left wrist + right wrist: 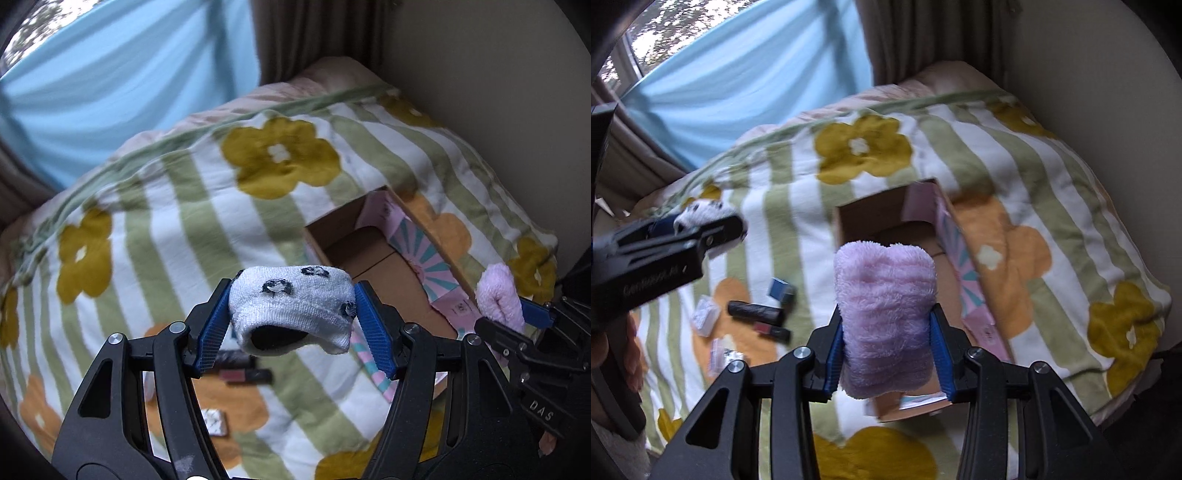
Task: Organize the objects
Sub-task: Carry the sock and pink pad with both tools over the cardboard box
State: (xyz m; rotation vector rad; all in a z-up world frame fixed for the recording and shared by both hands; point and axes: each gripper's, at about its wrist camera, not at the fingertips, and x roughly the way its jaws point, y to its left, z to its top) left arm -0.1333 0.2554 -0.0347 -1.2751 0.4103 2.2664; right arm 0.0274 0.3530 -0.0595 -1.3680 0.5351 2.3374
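Note:
My left gripper (291, 306) is shut on a rolled white sock with dark prints (291, 306), held above the flowered bedspread. My right gripper (886, 328) is shut on a fluffy pink rolled sock (886, 306), hanging over the near end of an open cardboard box (886, 225) with pink patterned flaps. In the left wrist view the box (369, 254) lies just beyond and right of the white sock, and the pink sock (498, 299) shows at the right edge in the other gripper. In the right wrist view the left gripper with the white sock (698, 214) is at the left.
Small items lie on the bedspread (798, 206) left of the box: a dark tube (753, 310), a red lipstick (772, 329), a blue case (781, 288), small clear boxes (705, 315). A blue curtain (738, 85) hangs behind the bed, a wall (1089, 85) to the right.

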